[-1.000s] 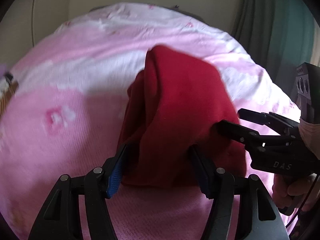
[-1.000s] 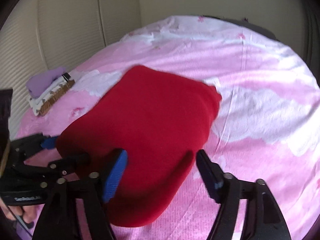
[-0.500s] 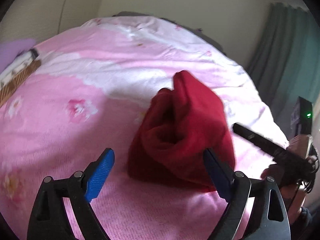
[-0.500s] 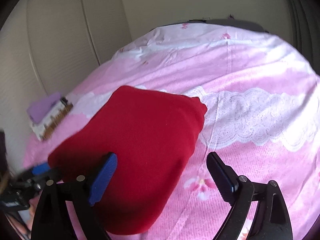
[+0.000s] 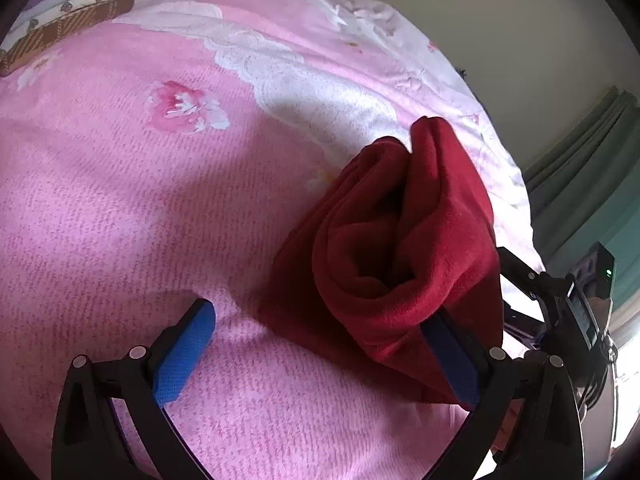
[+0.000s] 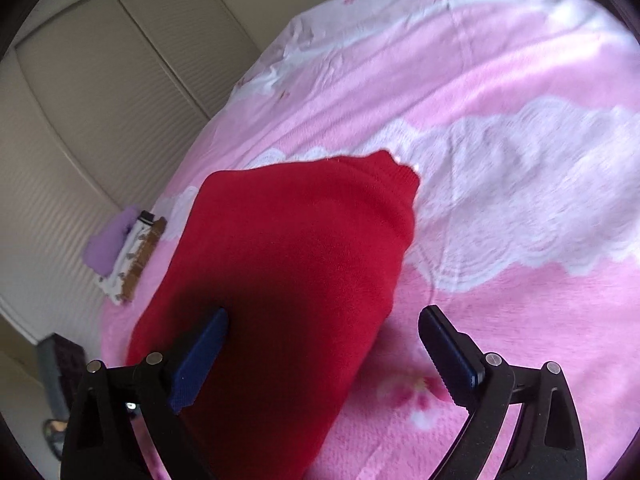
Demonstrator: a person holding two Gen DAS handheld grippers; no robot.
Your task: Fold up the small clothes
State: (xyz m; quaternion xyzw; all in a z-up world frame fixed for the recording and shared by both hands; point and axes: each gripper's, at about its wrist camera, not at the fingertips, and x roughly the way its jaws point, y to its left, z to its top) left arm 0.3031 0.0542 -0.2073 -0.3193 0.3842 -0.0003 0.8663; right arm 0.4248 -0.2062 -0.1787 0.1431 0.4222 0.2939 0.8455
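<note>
We are over a bed covered in a pink blanket with white lace-like patches and printed flowers, a pale wall and louvred closet doors behind it and a green curtain at one side. A small stack of folded clothes sits near the far edge of the bed.

The red garment lies folded on the blanket in front of us. Its long axis runs away from both of us, from the near end under our tools toward the narrower far end.

In the left wrist view our left hand-held gripper has its jaws spread wide, having just been opening; the garment's open, layered near end sits to the right of its centre line, against the right finger, with bare blanket between the fingers.

Our right hand-held gripper is also wide, its jaws having just been opening. The fabric lies under its left finger and fills most of the gap between the fingers, but the pads do not pinch it.

We judge the right one the better centred over the garment. The left would need to shift toward the cloth to take its loose edge.
</note>
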